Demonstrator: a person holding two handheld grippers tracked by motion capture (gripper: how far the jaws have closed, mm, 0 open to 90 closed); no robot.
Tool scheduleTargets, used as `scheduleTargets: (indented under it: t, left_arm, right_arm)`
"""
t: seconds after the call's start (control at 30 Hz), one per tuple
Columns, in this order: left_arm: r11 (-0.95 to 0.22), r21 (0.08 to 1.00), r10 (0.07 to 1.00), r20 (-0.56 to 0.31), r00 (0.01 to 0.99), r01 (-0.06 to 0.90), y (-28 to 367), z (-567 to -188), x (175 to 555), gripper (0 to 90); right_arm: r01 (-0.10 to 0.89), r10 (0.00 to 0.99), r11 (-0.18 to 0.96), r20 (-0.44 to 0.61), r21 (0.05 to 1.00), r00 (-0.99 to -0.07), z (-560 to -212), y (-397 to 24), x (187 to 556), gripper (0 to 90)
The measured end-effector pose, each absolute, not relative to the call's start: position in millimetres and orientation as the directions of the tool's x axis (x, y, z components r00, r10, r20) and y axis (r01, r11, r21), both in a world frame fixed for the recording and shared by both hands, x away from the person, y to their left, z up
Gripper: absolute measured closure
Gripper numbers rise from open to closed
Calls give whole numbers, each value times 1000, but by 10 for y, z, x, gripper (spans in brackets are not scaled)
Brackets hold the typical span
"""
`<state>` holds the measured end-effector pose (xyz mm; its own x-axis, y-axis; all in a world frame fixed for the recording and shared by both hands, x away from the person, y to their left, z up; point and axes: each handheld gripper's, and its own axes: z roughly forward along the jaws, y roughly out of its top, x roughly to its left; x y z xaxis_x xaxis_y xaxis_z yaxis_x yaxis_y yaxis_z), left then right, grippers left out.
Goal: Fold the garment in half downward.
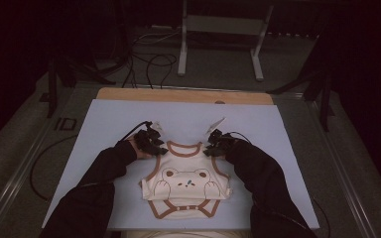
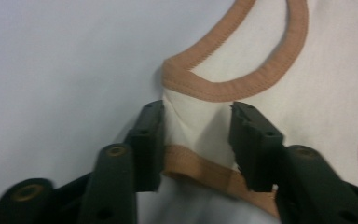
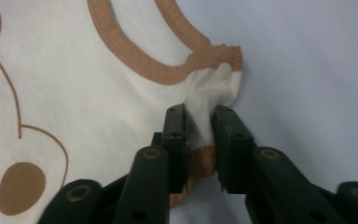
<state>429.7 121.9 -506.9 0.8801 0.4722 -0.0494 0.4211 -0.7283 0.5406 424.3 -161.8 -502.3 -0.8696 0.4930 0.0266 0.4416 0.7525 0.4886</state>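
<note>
A cream baby bodysuit [image 1: 186,183] with brown trim and a bear print lies flat on the pale blue mat [image 1: 188,116], neck pointing away from me. My left gripper [image 1: 158,148] is at its left shoulder. In the left gripper view the jaws [image 2: 196,140] bracket the creased shoulder strap [image 2: 193,126], with both pads against the cloth. My right gripper [image 1: 211,148] is at the right shoulder. In the right gripper view its jaws [image 3: 199,140] stand close together, pinching bunched cloth [image 3: 209,93] below a small white snap. The bear print [image 3: 21,186] lies to the left.
The mat covers a wooden board [image 1: 183,95] whose far edge shows. Beyond it on the dark floor lie black cables [image 1: 149,64] and a white metal stand [image 1: 218,39]. Dark-sleeved forearms [image 1: 104,168] come in from the bottom on both sides of the garment.
</note>
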Motion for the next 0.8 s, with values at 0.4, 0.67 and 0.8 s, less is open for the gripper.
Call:
scheduleTargets:
  t: [0.4,0.67,0.8]
  left_arm:
    - [-733,517,457,-110,883,443,1164,-5042,4273,871]
    - [-730,537,432,-117,894,423,1181,-4987,4265,876]
    - [-729,547,429,-104,897,412,1195,-4934,4262,876]
  right_arm:
    - [442,495,750,26,492,-869,-5019,-1607,4217,827]
    - [437,493,738,31,514,-870,-4957,-1647,4220,829]
    - [420,482,741,20,524,-876,-4902,-1663,4211,829]
